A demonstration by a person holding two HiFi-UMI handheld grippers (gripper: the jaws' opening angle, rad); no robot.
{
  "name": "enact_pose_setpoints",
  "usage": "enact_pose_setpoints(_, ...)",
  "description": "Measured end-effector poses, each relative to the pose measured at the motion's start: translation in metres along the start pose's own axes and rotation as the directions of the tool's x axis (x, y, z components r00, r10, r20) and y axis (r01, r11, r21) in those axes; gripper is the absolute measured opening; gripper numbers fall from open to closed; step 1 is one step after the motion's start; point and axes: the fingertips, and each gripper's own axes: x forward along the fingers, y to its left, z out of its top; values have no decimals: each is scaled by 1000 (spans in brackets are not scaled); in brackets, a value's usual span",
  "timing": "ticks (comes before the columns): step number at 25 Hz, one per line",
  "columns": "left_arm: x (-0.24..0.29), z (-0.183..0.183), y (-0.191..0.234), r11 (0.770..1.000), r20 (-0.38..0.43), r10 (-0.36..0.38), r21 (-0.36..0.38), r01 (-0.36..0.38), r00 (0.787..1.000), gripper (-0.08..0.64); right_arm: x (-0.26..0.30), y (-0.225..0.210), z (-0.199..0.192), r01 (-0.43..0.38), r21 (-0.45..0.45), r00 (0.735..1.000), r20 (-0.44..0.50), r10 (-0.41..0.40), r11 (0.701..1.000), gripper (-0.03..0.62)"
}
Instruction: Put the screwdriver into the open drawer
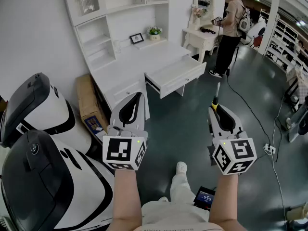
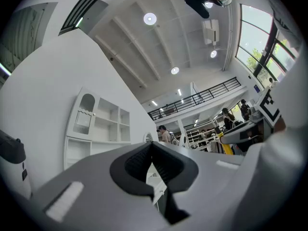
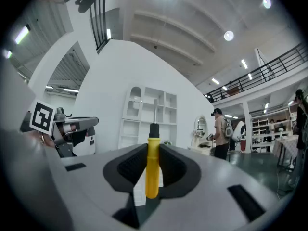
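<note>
My right gripper (image 1: pixel 216 109) is shut on the screwdriver (image 1: pixel 215 100); its yellow handle sits between the jaws and the metal shaft points up and away. In the right gripper view the yellow handle (image 3: pixel 152 165) stands upright between the pads of the right gripper (image 3: pixel 153 147). The open drawer (image 1: pixel 177 73) juts out from the white desk (image 1: pixel 137 61), well ahead and a little left of the screwdriver tip. My left gripper (image 1: pixel 139 96) hovers beside the desk's front corner, shut and empty. In its own view the left gripper (image 2: pixel 153 146) shows tips touching.
A cardboard box (image 1: pixel 89 105) leans by the desk's left side. Large white-and-black machine shells (image 1: pixel 38 153) fill the left. A person (image 1: pixel 232 25) stands at a white vanity table (image 1: pixel 202 36) at the back right. A cable (image 1: pixel 250 110) and power strip (image 1: pixel 268 149) lie on the dark floor.
</note>
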Motion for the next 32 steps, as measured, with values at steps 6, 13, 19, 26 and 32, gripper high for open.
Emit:
enact_pose_setpoints(6,16,-5,-7,1000,-3,-6,-14,6,1000,5,14,-13,0,0,-4,1000,0,0,1000,81)
enact_pose_setpoints(13,60,-18,5,1000,-8,16,-18,-16,1000,5,55,-39,-6,-9,15,1000,0,9,1000,81)
enact_pose_setpoints(19,111,-41,10,1000,-42,26,-10,-26,999,5,103,-74,-18,-13,39,1000,-17,14,999,81)
enact_pose_setpoints(26,181,-56,12,999,-73,46,-2,-46,996,5,158,-121,-24,-44,65,999,-25,46,997,81)
enact_pose_setpoints(32,237,-72,8,998,-86,55,-1,-55,995,5,205,-155,-21,-82,46,996,-27,84,996,81)
